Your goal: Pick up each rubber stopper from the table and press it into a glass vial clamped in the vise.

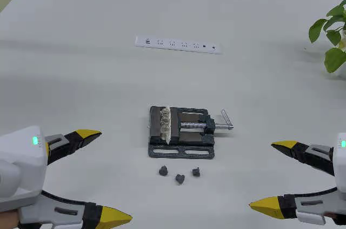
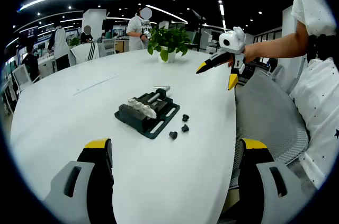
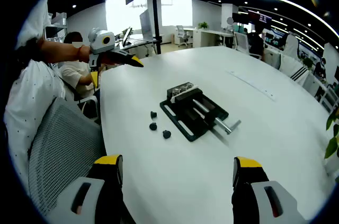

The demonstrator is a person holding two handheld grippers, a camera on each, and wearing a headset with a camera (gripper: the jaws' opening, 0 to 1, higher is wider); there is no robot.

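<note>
Left gripper [image 1: 114, 175] jaws spread wide, empty; right gripper [image 1: 262, 174] same, tips pointing inward.

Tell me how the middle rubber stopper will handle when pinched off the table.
The middle stopper is tiny next to the vise, so probably very light. Its small, lumpy shape may squirt or tumble from the jaws. Being rubber, it likely gives slightly, not cracks.

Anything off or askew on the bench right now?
Nothing stands out. The vise sits flat with the vials clamped, three stoppers lie loose near it, and the left claw and right claw are open, empty.
</note>
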